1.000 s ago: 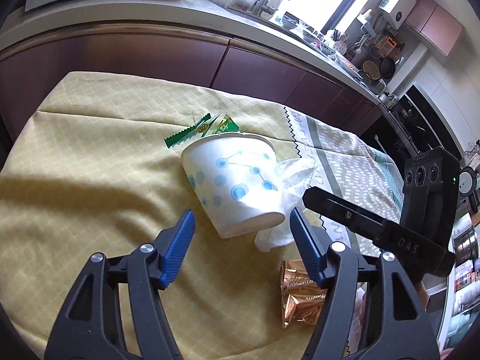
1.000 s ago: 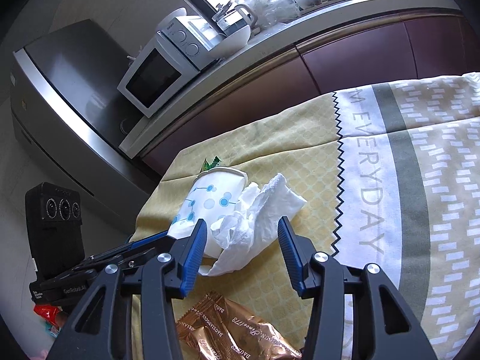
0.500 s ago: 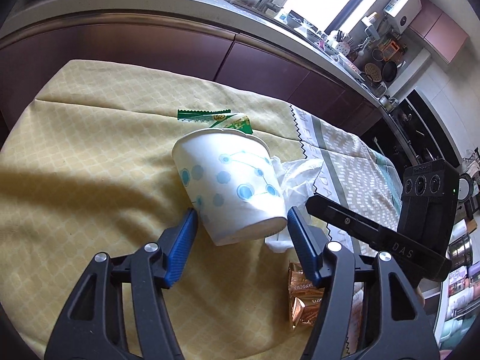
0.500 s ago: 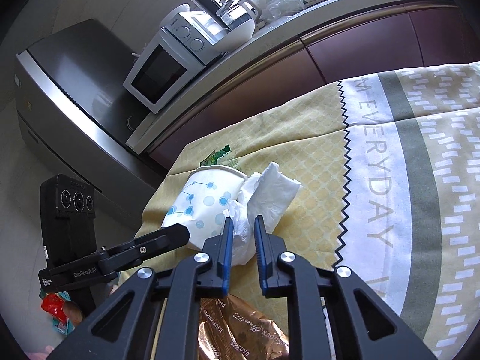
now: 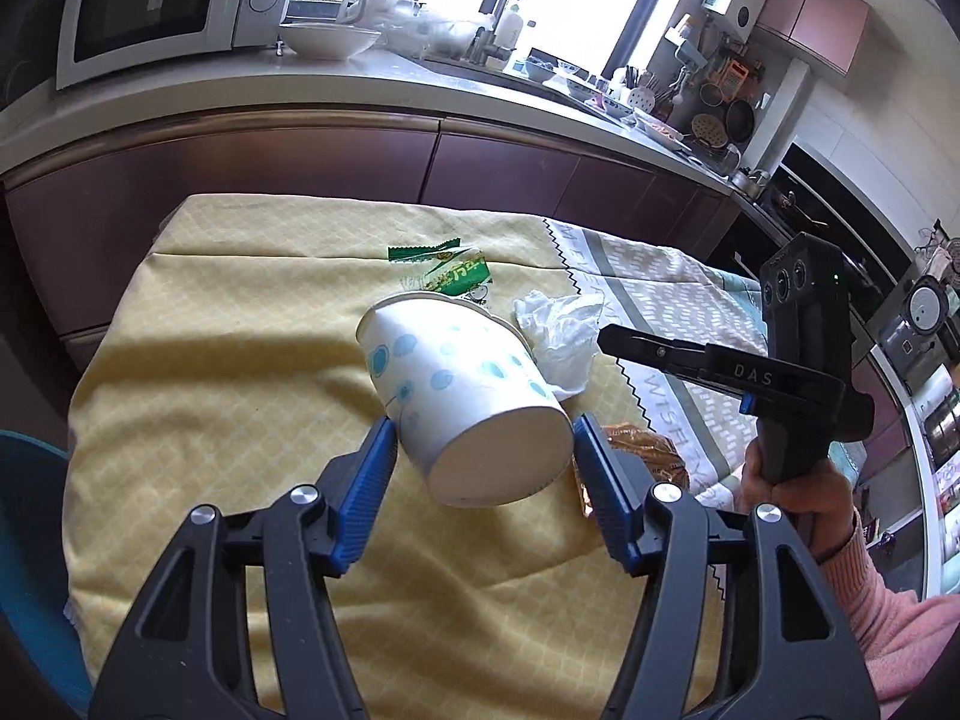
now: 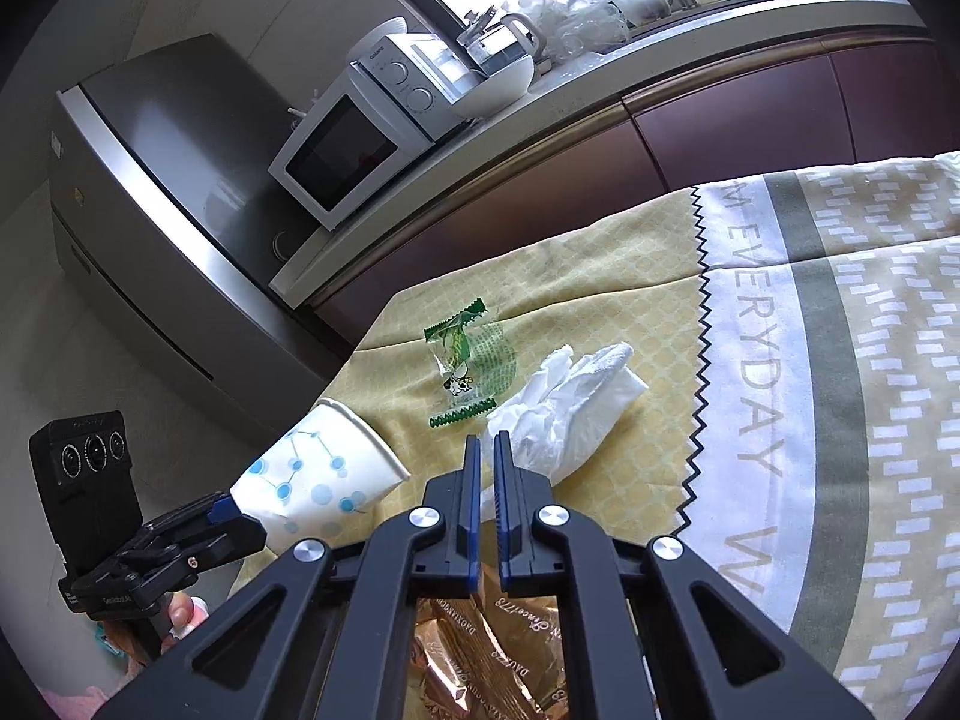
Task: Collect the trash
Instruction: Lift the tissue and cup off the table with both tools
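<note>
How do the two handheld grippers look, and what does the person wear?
Both the left gripper and the right gripper have black frames, silver bolts and ribbed blue fingers. The right one reads "DAS". A pink knitted sleeve is worn.

Kitchen setting. A white microwave (image 6: 354, 150) stands on the countertop (image 5: 420, 81), with a white bowl (image 5: 330, 40) and a kettle (image 6: 510, 42) just beside it. A steel refrigerator (image 6: 150, 180) adjoins the countertop; below it, a yellow patterned tablecloth (image 5: 240, 360).
</note>
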`<state>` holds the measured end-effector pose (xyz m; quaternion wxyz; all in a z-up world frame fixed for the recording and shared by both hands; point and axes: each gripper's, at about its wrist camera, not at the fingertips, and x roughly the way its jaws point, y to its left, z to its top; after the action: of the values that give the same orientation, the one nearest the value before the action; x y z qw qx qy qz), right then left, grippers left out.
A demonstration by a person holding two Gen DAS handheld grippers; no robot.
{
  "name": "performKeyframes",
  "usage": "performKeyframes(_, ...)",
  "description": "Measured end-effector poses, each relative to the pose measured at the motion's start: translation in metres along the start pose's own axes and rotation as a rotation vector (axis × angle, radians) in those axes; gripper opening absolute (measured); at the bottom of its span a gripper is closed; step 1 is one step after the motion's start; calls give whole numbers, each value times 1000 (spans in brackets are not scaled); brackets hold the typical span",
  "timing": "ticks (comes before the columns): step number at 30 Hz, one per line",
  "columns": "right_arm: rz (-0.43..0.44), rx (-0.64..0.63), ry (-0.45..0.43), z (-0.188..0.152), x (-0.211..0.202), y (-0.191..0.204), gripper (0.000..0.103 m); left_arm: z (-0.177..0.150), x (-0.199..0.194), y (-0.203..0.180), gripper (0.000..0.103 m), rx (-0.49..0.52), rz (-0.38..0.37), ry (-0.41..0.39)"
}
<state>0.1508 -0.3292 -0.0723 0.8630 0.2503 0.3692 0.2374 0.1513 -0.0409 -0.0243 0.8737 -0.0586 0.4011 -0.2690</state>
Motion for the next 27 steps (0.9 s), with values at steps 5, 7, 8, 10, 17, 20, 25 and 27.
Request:
performKeyframes(5, -31, 35, -4, -1, -2, -5, 23, -17, -23, 11, 60, -12, 22, -26)
performKeyframes(7, -58, 53, -13, 0, 1, -7, 48, -23, -31, 15, 60, -21, 30, -37)
performKeyframes(8, -68, 45, -12, 1, 3, -6, 48, -25, -35, 18, 60, -27, 32, -42)
performKeyframes(10, -79, 50, -5, 3, 10, -7, 48, -31, -42, 25, 60, -40, 42, -52)
performKeyframes(17, -102, 76, 35, 2, 31, -14, 17, -49, -65, 44, 60, -81, 72, -76)
performKeyframes(20, -113, 61, 18, 1, 27, -11, 13, -55, -76, 52, 60, -95, 82, -88)
performKeyframes(25, -103, 24, -21, -1, 13, 3, 12, -63, -90, 63, 60, -112, 94, -103)
performKeyframes(27, -97, -2, -36, -3, 7, 12, 12, -65, -96, 64, 60, -116, 100, -110)
